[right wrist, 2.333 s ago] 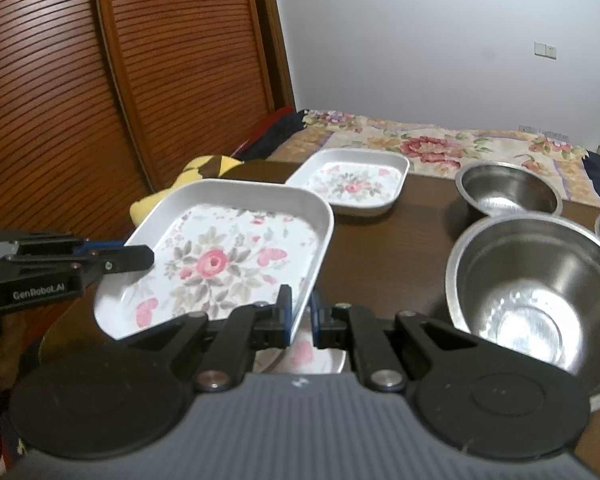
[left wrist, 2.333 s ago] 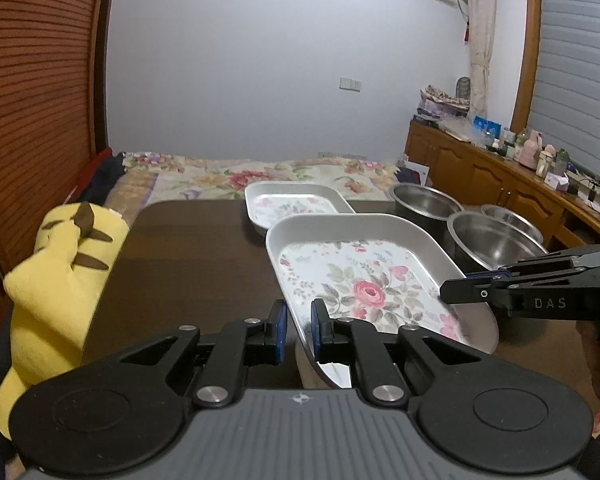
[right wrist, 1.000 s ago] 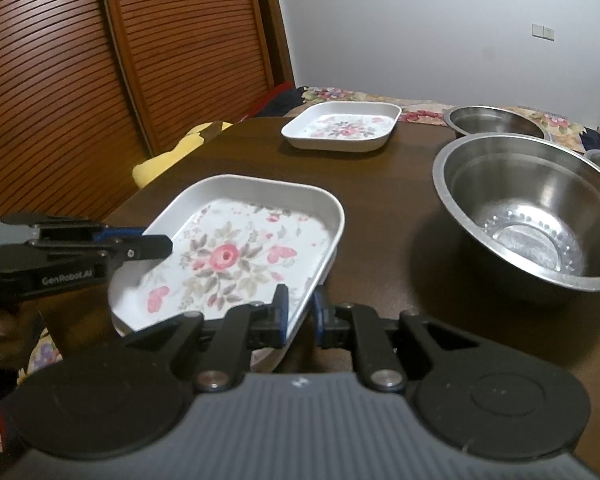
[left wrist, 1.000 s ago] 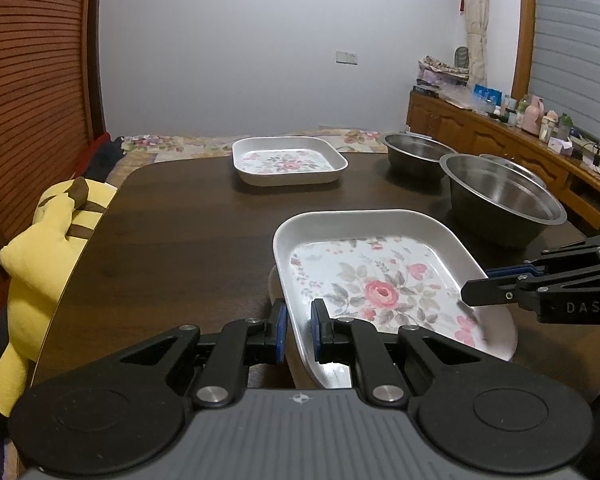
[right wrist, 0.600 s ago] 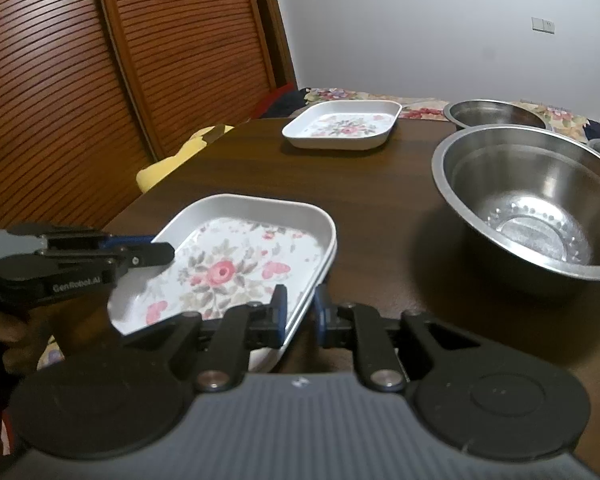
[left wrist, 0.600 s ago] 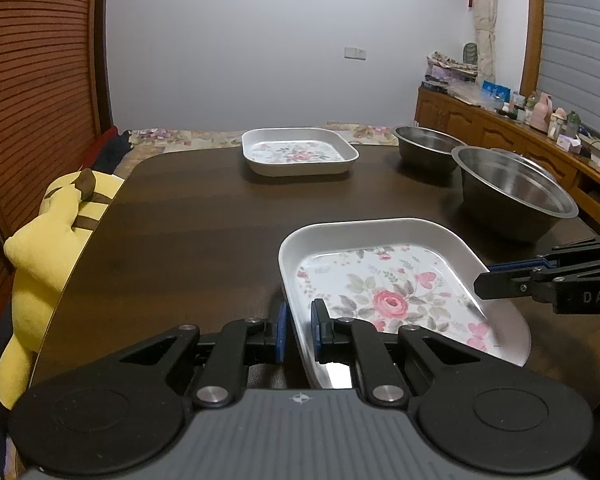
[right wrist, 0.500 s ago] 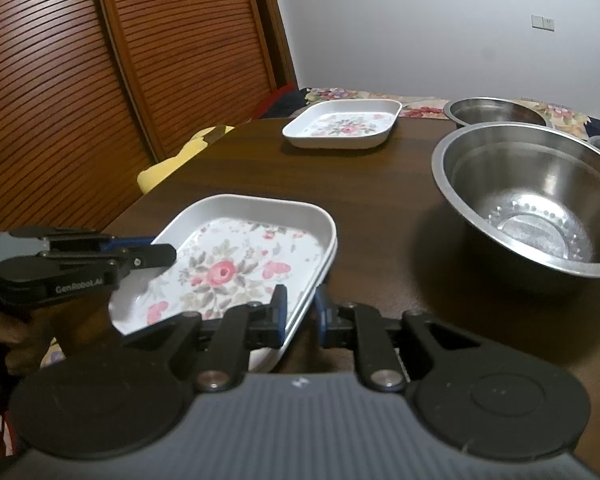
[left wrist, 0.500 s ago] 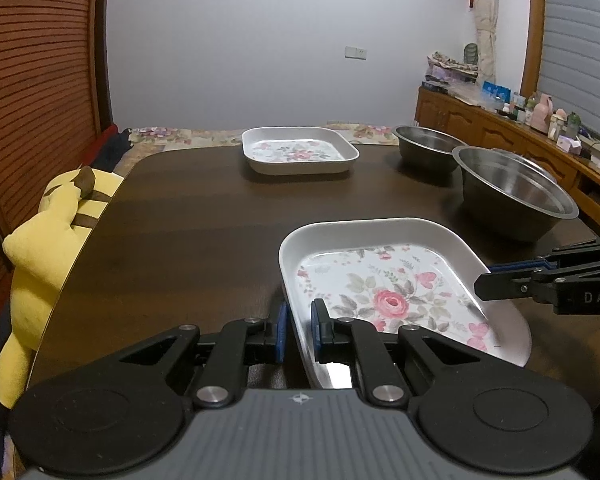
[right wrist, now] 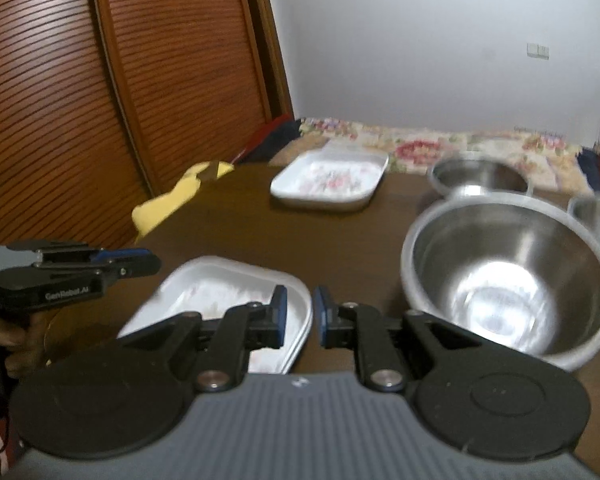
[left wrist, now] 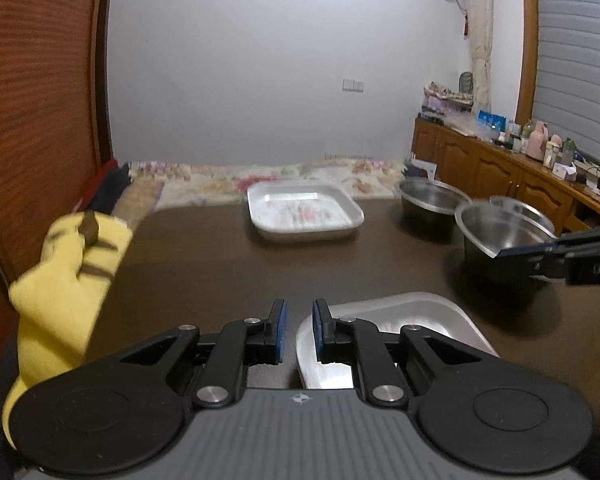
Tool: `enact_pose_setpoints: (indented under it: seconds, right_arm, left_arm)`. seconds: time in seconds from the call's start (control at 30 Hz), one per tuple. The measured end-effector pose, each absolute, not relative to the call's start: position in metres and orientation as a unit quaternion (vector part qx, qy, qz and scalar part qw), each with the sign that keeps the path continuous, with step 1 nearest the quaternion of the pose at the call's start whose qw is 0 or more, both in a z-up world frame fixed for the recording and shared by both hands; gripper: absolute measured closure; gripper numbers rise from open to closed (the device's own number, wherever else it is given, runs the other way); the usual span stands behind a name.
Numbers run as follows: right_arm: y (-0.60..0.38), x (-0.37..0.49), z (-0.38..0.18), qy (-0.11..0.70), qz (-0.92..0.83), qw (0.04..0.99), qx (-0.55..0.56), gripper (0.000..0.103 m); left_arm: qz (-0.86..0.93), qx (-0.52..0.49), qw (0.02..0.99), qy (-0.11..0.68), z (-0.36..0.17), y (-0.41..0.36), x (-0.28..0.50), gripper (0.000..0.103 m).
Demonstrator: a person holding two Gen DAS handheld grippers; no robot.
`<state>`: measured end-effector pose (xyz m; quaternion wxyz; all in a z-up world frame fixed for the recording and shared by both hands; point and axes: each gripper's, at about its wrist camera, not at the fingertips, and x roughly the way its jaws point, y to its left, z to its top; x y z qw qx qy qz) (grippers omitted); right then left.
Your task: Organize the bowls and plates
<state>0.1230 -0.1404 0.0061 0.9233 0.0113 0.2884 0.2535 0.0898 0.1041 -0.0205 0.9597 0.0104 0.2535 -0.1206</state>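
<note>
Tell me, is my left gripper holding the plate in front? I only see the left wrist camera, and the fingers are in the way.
Observer: No. The right wrist view shows the left gripper hanging off the left edge of the near plate, not touching it.
Operator: Is anything inside the big bowl? The other gripper hides part of it.
Observer: The big steel bowl is empty. There is only glare on its bottom.
Operator: What's holding my gripper up?
Observer: A hand shows under it at that view's left edge. It is dark and partly cut off.
</note>
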Motion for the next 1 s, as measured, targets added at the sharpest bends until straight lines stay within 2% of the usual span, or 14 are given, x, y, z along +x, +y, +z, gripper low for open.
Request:
enact_pose_setpoints:
  seconds: [0.23, 0.3, 0.37, 0.63, 1.0]
  right_arm:
    - [-0.145, 0.162, 0.048, 0.263, 0.249, 0.932, 0.022, 0.086]
    - [-0.146, 0.173, 0.055, 0.259, 0.247, 0.934, 0.025, 0.085]
    - [-0.146, 0.185, 0.062, 0.255, 0.245, 0.935, 0.027, 0.081]
    - [-0.135, 0.232, 0.062, 0.275, 0.249, 0.928, 0.010, 0.078]
    - [-0.112, 0.313, 0.030, 0.359, 0.241, 0.902, -0.018, 0.078]
  left_arm:
    - [-0.120, 0.008, 0.966, 0.230, 0.008, 0.109, 0.129, 0.076]
    - [-0.120, 0.009, 0.966, 0.227, 0.013, 0.110, 0.140, 0.069]
    - [-0.119, 0.011, 0.966, 0.228, 0.017, 0.110, 0.152, 0.066]
    - [-0.118, 0.009, 0.962, 0.247, 0.017, 0.111, 0.201, 0.065]
    - [-0.126, 0.011, 0.946, 0.300, -0.011, 0.108, 0.276, 0.066]
